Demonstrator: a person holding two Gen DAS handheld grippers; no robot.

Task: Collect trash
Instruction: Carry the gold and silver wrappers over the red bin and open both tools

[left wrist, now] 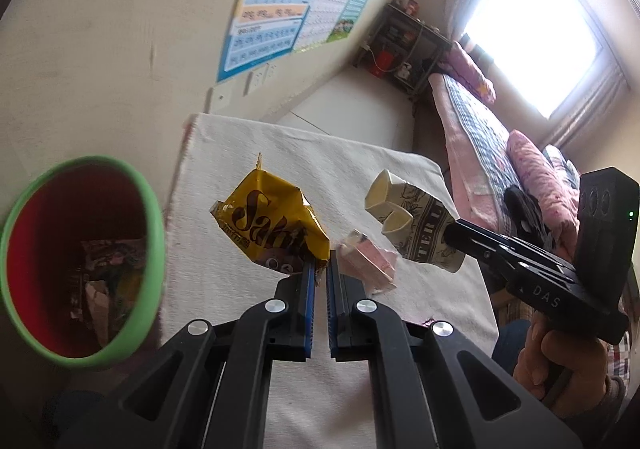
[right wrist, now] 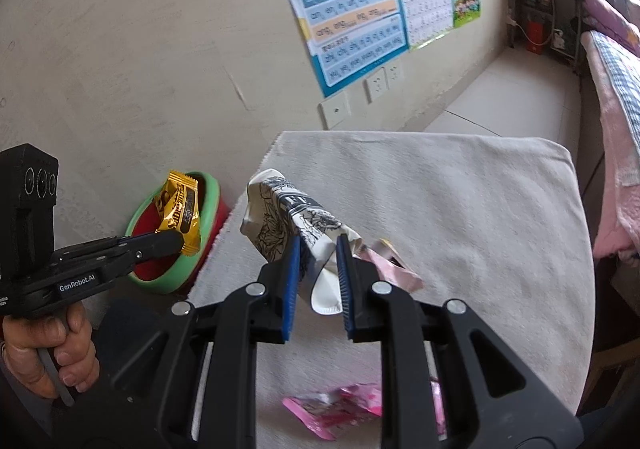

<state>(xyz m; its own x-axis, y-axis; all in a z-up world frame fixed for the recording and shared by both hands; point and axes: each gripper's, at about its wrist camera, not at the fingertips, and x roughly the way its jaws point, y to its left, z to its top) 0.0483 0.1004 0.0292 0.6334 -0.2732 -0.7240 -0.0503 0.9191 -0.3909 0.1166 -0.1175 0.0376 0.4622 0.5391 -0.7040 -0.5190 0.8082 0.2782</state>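
Observation:
My left gripper [left wrist: 321,269] is shut on a corner of a crumpled yellow snack wrapper [left wrist: 272,227], held in the air above the cloth-covered table [left wrist: 392,185]. In the right wrist view the same yellow snack wrapper [right wrist: 180,209] hangs over the red bin with a green rim [right wrist: 176,277]. My right gripper [right wrist: 318,249] is shut on a crushed paper cup [right wrist: 296,225] with black line drawings, lifted off the table. From the left wrist view the paper cup [left wrist: 408,225] shows at the right, with the bin [left wrist: 84,261] at the left holding several wrappers.
A small pink carton [left wrist: 372,261] lies on the table [right wrist: 460,209] just past my left fingertips. A pink wrapper [right wrist: 336,409] lies near the table's near edge. The wall with posters [right wrist: 352,9] stands behind, and a bed [left wrist: 492,153] runs along the right.

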